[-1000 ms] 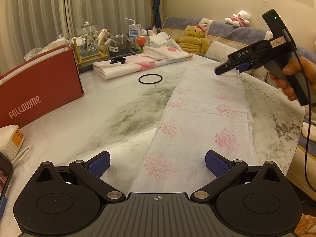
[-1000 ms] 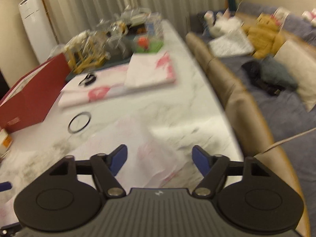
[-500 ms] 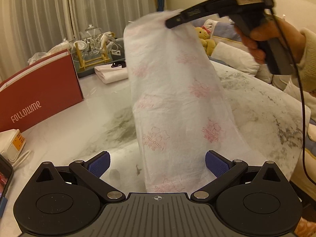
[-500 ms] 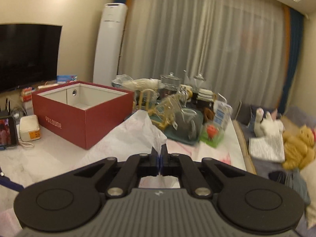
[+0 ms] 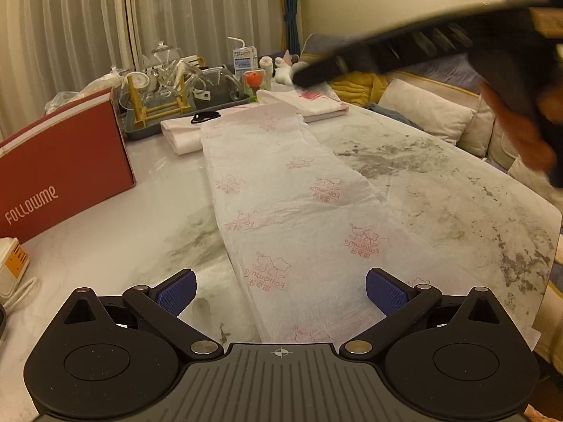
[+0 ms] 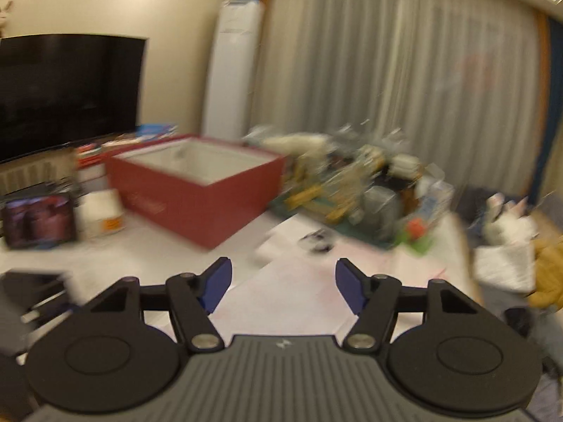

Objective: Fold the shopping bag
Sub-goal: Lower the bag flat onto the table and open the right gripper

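I am holding my left gripper (image 5: 280, 290) low at the bottom of the left wrist frame, its blue pads (image 5: 176, 292) standing wide apart with nothing pinched between them. The shopping bag (image 5: 292, 193), white with pink printed logos, is lying flat as a long strip on the marble table (image 5: 440, 190), running from between my left fingers up toward the centre of the frame. Its far end is reaching the folded pink-and-white bags (image 5: 183, 133) stacked just above the middle. A black hair tie (image 5: 206, 116) is sitting on that stack.

My right gripper (image 6: 283, 283) is appearing as a dark blurred shape across the upper right of the left wrist view, raised above the table. In its own view, which is smeared with motion, its jaws are opening and nothing is between the blue pads (image 6: 218, 285); the bag's pale sheet is lying on the table below them at lower centre.

The red box (image 5: 59, 168) marked FOLLOWME is standing at the left of the frame, beside the bag but apart from it. A tray of glassware (image 5: 176, 84) is sitting behind it at upper centre, with a drink carton (image 5: 244, 58) to its right.
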`<state>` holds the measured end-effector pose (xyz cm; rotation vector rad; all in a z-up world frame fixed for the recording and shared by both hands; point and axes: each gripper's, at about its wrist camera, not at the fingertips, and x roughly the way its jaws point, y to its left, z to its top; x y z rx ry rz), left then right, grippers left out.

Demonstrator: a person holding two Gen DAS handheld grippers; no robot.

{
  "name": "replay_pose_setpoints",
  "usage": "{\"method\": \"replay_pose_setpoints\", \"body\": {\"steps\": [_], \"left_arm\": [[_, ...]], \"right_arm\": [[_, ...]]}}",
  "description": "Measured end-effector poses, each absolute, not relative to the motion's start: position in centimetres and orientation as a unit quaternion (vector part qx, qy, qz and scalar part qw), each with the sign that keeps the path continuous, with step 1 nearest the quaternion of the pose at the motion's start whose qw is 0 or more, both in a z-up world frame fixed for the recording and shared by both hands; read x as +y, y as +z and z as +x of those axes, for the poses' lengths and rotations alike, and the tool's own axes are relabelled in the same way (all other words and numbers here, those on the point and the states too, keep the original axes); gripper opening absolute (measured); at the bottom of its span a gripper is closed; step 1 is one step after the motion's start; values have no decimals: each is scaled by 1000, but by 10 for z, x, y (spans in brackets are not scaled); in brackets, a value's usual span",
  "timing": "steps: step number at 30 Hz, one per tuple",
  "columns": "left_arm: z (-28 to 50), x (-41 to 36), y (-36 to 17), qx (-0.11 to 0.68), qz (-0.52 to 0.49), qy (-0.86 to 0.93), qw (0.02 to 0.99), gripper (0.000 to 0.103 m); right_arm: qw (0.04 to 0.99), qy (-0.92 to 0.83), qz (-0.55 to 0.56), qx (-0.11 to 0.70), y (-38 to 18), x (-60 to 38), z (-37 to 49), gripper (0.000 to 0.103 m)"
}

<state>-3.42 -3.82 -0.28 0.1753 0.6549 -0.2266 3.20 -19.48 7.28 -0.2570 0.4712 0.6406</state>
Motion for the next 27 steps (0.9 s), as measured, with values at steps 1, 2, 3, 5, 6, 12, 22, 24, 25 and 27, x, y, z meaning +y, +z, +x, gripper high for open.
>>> {"method": "replay_pose_setpoints", "body": {"steps": [1,2,3,5,6,12,22,24,25,27], "left_arm": [[-33,-40,-3,320,87,-110,937,103],[-32,-42,-3,320,89,-108,937,103],[-32,-44,-2,318,94,-106,937,103],[-34,-47,-1,315,108,-101,938,103],[-36,-48,0,313,115,-99,938,103],[-56,-49,5,271,187,-34,944,103],[-78,-22,34,197,92,-77,973,103],[-76,-20,36,201,82,-102,971,103],[-73,-21,35,214,88,-114,966,103],[-68,-23,33,236,104,-154,954,103]], "right_arm": [[906,319,-125,250,66,-192,26,59],[896,328,-121,273,58,-189,24,56],[886,336,-116,297,50,-187,24,47],[875,336,-123,326,35,-182,25,34],[873,331,-130,335,29,-180,26,33],[863,336,-127,355,13,-180,30,33],[866,351,-141,326,3,-185,33,42],[869,346,-145,322,3,-187,33,42],[870,347,-146,320,4,-188,32,41],[868,367,-147,299,12,-192,20,41]]}}
